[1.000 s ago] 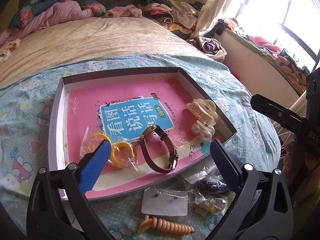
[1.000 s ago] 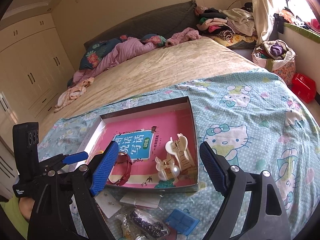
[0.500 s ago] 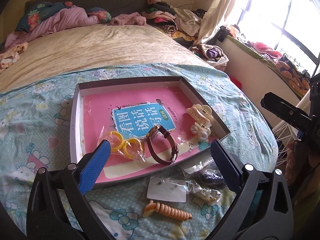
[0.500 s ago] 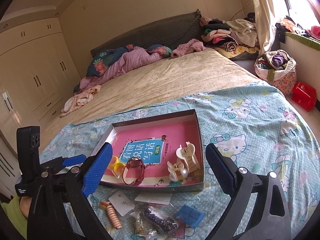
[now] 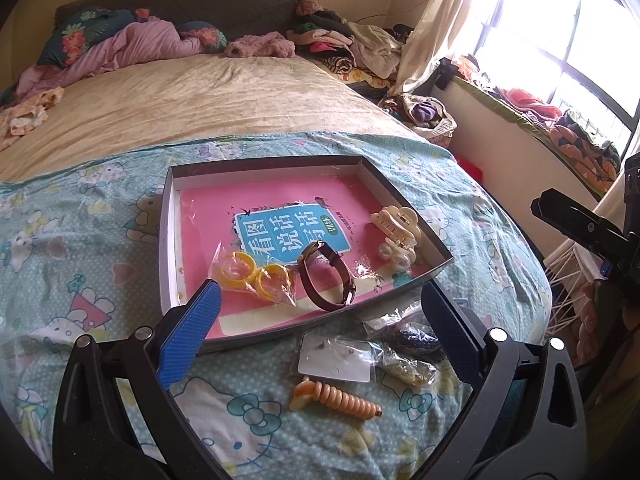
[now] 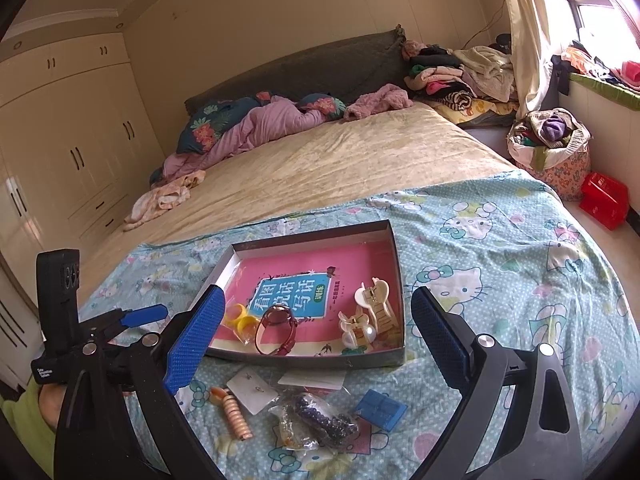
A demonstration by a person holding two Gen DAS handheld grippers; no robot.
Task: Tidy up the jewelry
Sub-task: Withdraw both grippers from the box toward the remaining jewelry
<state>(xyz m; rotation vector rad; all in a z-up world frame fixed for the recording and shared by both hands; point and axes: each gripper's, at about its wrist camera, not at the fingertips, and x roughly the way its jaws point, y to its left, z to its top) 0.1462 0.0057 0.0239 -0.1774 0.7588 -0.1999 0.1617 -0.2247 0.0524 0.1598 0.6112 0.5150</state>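
Observation:
A shallow box with a pink book inside lies on the Hello Kitty sheet. In it are bagged yellow rings, a brown watch and cream hair claws. In front of the box lie an orange spiral hair clip, an earring card, bagged dark beads and a blue square piece. My left gripper and right gripper are open and empty, held above the near items.
A beige mattress stretches behind, with pink bedding and piled clothes at the head. A basket of clothes and a red box stand on the floor at right. Wardrobes are at left.
Both grippers have pulled back and up from the box, so more of the bed and the loose items in front of the box show. Nothing was picked up.

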